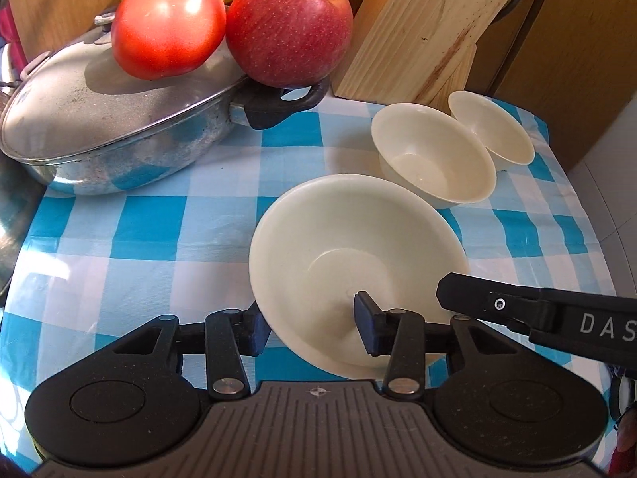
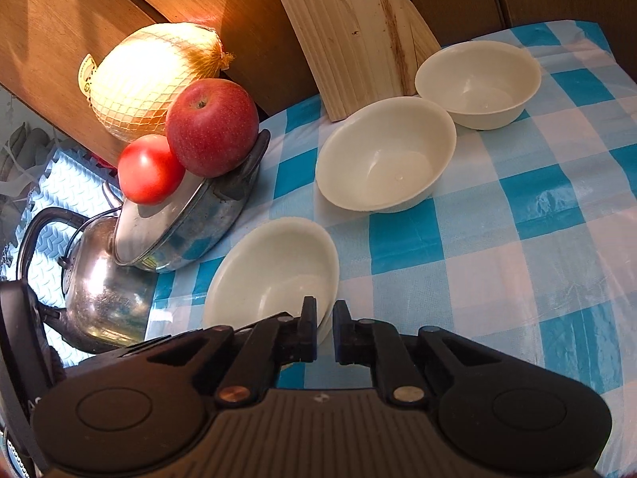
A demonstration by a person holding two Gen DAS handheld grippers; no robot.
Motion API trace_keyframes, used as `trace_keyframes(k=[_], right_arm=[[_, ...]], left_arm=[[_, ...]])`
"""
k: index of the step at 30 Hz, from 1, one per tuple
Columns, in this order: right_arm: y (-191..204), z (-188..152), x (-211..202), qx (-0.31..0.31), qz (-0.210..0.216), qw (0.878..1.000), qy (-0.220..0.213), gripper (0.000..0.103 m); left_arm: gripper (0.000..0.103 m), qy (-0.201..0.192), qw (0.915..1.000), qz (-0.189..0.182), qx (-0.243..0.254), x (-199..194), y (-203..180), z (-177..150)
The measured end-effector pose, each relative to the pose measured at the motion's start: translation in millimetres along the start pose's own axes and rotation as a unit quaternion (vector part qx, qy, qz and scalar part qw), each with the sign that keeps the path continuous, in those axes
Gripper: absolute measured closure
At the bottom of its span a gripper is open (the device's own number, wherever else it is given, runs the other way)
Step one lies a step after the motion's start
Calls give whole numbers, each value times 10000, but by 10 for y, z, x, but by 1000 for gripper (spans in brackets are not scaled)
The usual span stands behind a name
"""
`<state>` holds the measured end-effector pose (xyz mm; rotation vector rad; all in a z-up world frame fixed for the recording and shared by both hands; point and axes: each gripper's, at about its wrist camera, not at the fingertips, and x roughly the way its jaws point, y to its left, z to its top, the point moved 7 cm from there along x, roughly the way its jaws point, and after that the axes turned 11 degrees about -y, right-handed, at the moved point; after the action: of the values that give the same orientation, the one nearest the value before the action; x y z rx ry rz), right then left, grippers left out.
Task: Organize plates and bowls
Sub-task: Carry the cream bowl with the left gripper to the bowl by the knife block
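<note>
The left gripper [image 1: 314, 320] has its jaws spread across the near wall of the nearest bowl [image 1: 350, 255]: one finger outside the rim on the left, the other inside the bowl, with a wide gap and no visible pinch. The right gripper [image 2: 324, 328] straddles the same bowl's [image 2: 274, 267] rim at another point, one pad inside and one outside. Its jaws stand close together, though whether they actually press the wall cannot be told. The bowl looks tilted in the left wrist view, so it is probably being levered up on one side.

This bowl sits near the front edge of the table, on the blue-and-white checked tablecloth [image 1: 131, 223]. Two more cream bowls lie toward the back right corner: the middle bowl [image 2: 386, 153] and, just beside it, the far bowl [image 2: 477, 83], their rims close or touching, at the foot of a leaning wooden board [image 2: 358, 32].

The step in hand looks like gripping the nearest bowl to nest it in the middle one. To do it well, let one gripper own the rim: close it firmly on the wall, well down from the lip, and free the other before lifting, since two grips on a thin glossy rim invite twisting or a slip. Lift level, carry it clear of the lidded pan [image 1: 115, 131] at the back left, whose tomato [image 1: 167, 24] and apple [image 1: 288, 26] are perched loosely, then lower it centred.
</note>
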<state>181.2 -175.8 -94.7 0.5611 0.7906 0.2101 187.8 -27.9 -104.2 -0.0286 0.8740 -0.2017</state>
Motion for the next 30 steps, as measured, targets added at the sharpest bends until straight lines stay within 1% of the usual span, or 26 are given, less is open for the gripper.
trace_keyframes(k=[5,9,11,13,15,18,20,22,24,27,30], right_arm=[[-209,-33,-176,72,-165,9998,-101,95],[-326,-57,-210,65,-277,9996,-89,95],[-365,-50,-225,20,-303,9995,-79,95],[-406,-38,-247,59,-326,9994,-119,94],[-431,-19,-277,25,-372,9992,-172,94],[-478,21,-346,87,-373,9990,-250,94],[-516,53,-396,142,-372,9987,-316,93],[-559,84,-436,182,-406,9982,-395,93],[-598,130,-457,192,-489,9974,-488,93],[-633,201,-457,336,-466,9968,-555,91],[-618,273,-428,358,-462,9961,-655,86]], left_arm=[[52,42,9997,-162,196,20,-237,-77],[49,127,9993,-122,315,90,-325,-122],[46,120,9994,-108,318,87,-320,-122],[39,60,9996,-78,282,61,-281,-103],[37,42,9997,-76,232,46,-265,-80],[29,2,9998,-137,128,-22,-230,-34],[27,-113,9997,-157,122,-77,-213,12],[21,-258,9996,-80,59,-127,-178,71],[20,-350,9994,-42,-21,-146,-156,130],[19,-375,9990,-116,-205,-126,-155,204],[19,-379,9988,-125,-293,-67,-185,272]])
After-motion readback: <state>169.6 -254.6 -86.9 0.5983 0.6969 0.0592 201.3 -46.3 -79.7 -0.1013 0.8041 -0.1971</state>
